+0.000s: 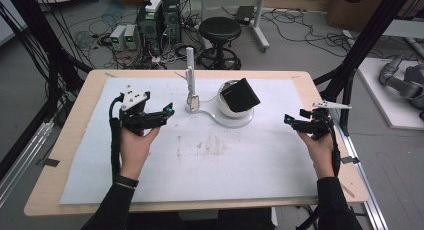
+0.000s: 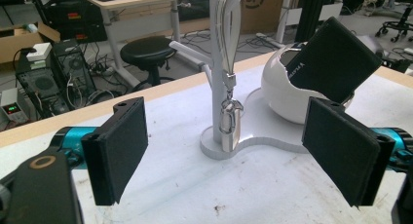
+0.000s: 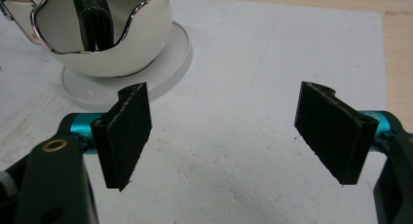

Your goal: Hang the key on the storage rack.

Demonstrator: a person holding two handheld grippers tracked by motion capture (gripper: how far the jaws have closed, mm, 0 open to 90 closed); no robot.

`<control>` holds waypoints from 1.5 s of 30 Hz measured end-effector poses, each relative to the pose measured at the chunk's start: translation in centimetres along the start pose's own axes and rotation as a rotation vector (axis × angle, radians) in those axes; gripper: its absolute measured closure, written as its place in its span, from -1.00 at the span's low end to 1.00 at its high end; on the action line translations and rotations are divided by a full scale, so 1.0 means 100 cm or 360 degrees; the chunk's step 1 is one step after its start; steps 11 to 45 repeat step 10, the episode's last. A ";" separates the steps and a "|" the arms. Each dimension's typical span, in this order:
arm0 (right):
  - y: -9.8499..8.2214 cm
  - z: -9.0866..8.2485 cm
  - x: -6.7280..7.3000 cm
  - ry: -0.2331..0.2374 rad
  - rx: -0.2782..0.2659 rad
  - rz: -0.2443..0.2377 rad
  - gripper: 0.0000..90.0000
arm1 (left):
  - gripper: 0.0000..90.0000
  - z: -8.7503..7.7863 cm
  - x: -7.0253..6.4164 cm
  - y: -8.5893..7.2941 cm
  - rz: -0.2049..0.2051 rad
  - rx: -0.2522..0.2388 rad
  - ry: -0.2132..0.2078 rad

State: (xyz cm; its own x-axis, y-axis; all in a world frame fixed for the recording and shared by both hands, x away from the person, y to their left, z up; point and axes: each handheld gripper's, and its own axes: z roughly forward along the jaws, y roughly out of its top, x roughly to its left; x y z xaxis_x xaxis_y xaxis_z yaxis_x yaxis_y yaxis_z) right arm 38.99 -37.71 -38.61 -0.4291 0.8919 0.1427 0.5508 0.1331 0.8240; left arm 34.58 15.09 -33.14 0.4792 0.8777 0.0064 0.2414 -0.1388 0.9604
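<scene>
A silver key fob [image 2: 229, 124] hangs by its strap from the white stand [image 2: 217, 63], just beside the white bowl [image 1: 227, 107] holding a black wallet [image 1: 241, 95]; the left gripper [image 1: 171, 110] faces the stand, gaping empty, the right gripper [image 1: 287, 119] likewise, well apart.

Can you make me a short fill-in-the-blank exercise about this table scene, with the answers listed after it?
1. The black wallet stands in the white ____, leaning to one side.
2. A metal key ring hangs from the white ____ beside the bowl.
3. The jaws of the left tongs stand ____, with nothing between them.
4. Stand and bowl share one white ____ on the table cover.

Missing words: bowl; stand; open; base.
</scene>
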 end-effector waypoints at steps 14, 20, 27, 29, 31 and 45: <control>0.000 0.001 0.000 0.0002 0.0000 -0.0007 -0.52 | -0.63 0.000 0.001 -0.001 -0.0005 0.0003 -0.0008; 0.000 0.001 0.000 0.0002 0.0000 -0.0007 -0.52 | -0.63 0.000 0.001 -0.001 -0.0005 0.0003 -0.0008; 0.000 0.001 0.000 0.0002 0.0000 -0.0007 -0.52 | -0.63 0.000 0.001 -0.001 -0.0005 0.0003 -0.0008; 0.000 0.001 0.000 0.0002 0.0000 -0.0007 -0.52 | -0.63 0.000 0.001 -0.001 -0.0005 0.0003 -0.0008; 0.000 0.001 0.000 0.0002 0.0000 -0.0007 -0.52 | -0.63 0.000 0.001 -0.001 -0.0005 0.0003 -0.0008; 0.000 0.001 0.000 0.0002 0.0000 -0.0007 -0.52 | -0.63 0.000 0.001 -0.001 -0.0005 0.0003 -0.0008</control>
